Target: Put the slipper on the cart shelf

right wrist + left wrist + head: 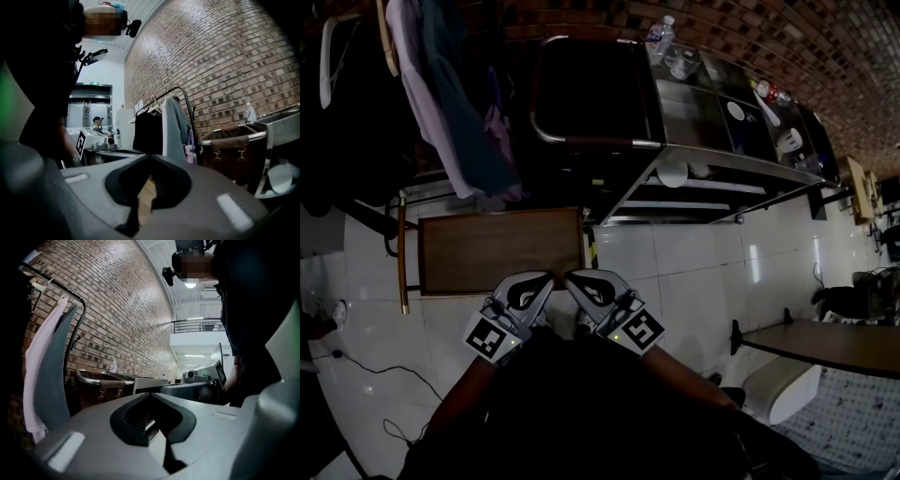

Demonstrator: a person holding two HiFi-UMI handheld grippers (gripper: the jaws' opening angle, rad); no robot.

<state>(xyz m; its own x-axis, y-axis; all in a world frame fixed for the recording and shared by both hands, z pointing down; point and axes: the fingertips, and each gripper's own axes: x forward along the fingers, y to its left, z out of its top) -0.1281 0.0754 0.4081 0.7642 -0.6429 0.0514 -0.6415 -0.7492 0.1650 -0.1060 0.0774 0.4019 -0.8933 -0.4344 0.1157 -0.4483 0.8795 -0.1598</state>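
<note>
In the head view my left gripper (pixel 546 281) and right gripper (pixel 574 281) are held close to my body, low in the middle, tips nearly touching each other. Both are shut with nothing between the jaws, as the left gripper (pixel 150 397) and right gripper (pixel 150 157) also show in their own views. The metal cart (pixel 727 161) with its shelves stands further off at the upper right. It carries bottles and dishes on top. I cannot make out a slipper in any view.
A brown laundry hamper (pixel 591 94) is fixed to the cart's left end. Hanging clothes (pixel 450 103) fill a rack at the upper left. A low wooden bench (pixel 502 248) lies just ahead of the grippers. A table edge (pixel 825 342) juts in at right. Cables (pixel 384 375) run over the white floor.
</note>
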